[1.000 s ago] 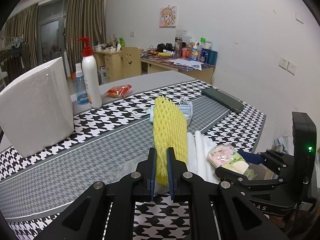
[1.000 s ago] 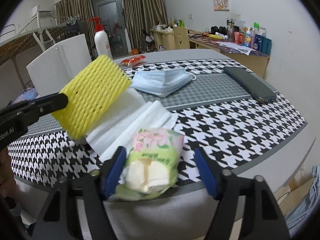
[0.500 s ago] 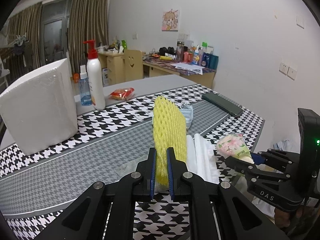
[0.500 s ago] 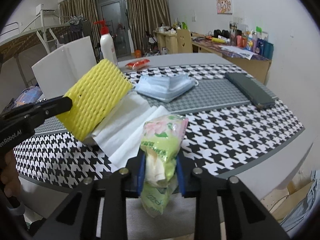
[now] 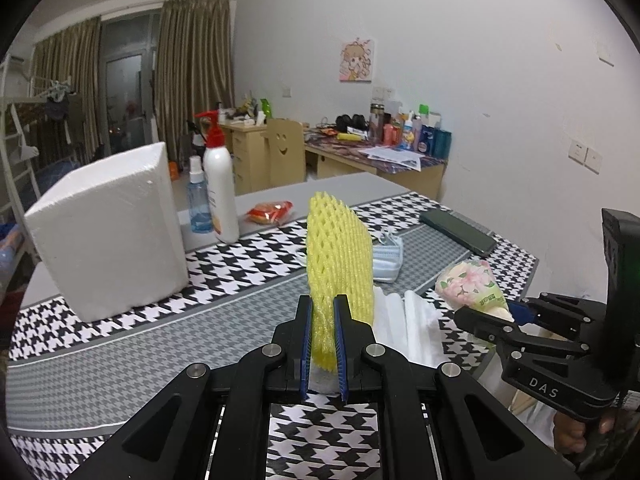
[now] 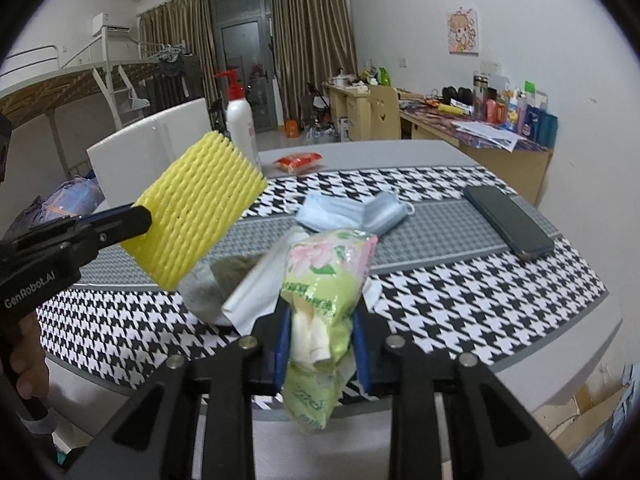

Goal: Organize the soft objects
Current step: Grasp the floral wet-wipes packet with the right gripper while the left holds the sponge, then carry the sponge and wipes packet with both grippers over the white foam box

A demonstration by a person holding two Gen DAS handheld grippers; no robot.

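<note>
My left gripper (image 5: 323, 306) is shut on the lower edge of a yellow foam net sleeve (image 5: 336, 252), which stands upright above the table. In the right wrist view the same sleeve (image 6: 200, 212) sticks out from the left gripper (image 6: 140, 218) at the left. My right gripper (image 6: 320, 314) is shut on a green and pink tissue pack (image 6: 328, 272), squeezed at its middle and held off the table. The pack (image 5: 468, 284) also shows at the right of the left wrist view. White folded sheets (image 5: 400, 312) and a blue face mask (image 6: 352, 212) lie on the houndstooth cloth beneath.
A big white foam box (image 5: 108, 232) stands at the left. A pump bottle (image 5: 220, 188), a small blue spray bottle (image 5: 198, 200) and a red snack packet (image 5: 270, 212) lie behind. A dark phone (image 6: 508, 220) lies at the right, near the table edge (image 6: 560, 364).
The right gripper's jaws closed on the tissue pack and lifted it off the table. The left gripper rose a little with the yellow sleeve still in it.
</note>
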